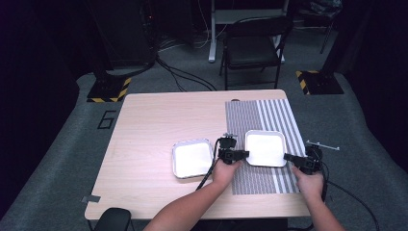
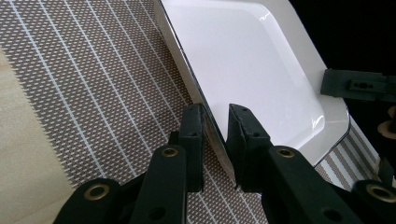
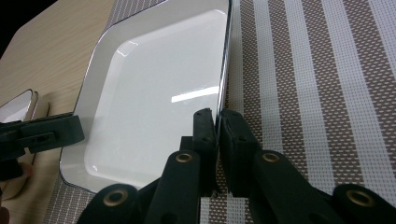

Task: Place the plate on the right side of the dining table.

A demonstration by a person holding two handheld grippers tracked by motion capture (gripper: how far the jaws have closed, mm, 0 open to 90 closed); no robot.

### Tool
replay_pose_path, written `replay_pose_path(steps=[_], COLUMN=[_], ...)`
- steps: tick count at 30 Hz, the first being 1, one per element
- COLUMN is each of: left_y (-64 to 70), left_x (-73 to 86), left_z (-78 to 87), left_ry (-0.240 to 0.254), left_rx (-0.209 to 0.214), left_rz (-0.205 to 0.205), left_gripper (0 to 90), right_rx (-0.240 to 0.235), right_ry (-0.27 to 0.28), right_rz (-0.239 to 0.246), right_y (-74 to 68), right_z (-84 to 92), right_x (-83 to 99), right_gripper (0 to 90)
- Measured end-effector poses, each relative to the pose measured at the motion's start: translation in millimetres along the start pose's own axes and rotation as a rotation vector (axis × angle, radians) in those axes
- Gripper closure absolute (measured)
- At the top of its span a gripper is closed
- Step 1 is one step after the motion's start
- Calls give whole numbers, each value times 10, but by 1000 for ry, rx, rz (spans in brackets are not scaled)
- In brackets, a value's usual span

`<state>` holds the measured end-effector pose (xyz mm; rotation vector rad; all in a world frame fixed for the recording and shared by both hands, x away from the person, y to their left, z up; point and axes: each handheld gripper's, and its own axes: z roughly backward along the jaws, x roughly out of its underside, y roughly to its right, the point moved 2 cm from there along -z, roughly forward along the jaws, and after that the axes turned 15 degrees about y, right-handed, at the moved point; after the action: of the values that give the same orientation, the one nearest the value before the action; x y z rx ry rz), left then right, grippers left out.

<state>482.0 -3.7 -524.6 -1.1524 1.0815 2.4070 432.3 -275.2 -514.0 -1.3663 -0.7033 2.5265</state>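
A white square plate point(image 1: 265, 147) lies on a brown-and-white striped placemat point(image 1: 262, 115) at the right of the wooden table point(image 1: 154, 125). My left gripper point(image 1: 240, 155) is shut on the plate's left rim; in the left gripper view the thin rim runs between the two jaws of that gripper point(image 2: 215, 135) beside the plate's glossy well point(image 2: 252, 60). On the opposite rim, my right gripper point(image 1: 291, 157) is shut too, its jaws point(image 3: 217, 116) pinching the edge of the plate point(image 3: 154, 93). Each gripper view catches the other gripper's black jaw across the plate.
A second white square plate point(image 1: 192, 158) sits on bare wood just left of the left gripper, and its corner shows in the right gripper view point(image 3: 18, 105). A black chair point(image 1: 255, 45) stands beyond the table. A dark object point(image 1: 114, 219) sits at the near left corner.
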Motion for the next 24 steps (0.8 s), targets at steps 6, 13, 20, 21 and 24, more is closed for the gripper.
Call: replay_pose_path(steps=[6, 13, 20, 21, 24], left_y=[5, 14, 21, 25, 26], left_x=[0, 7, 22, 20, 21], left_z=[-19, -54, -80, -83, -97], left_ry=[-3, -7, -15, -12, -10], left_rx=[-3, -11, -7, -7, -12], left_rz=[-1, -1, 2, 2, 7], left_gripper=[752, 746, 742, 742, 741], right_rx=[6, 18, 39, 39, 41], right_ry=[-6, -15, -21, -20, -23], right_rz=[4, 10, 31, 34, 37], right_y=[21, 46, 62, 67, 70], right_z=[-50, -87, -120, -124, -139], right_x=[-11, -51, -79, -81, -91], right_gripper=[849, 850, 851, 852, 852])
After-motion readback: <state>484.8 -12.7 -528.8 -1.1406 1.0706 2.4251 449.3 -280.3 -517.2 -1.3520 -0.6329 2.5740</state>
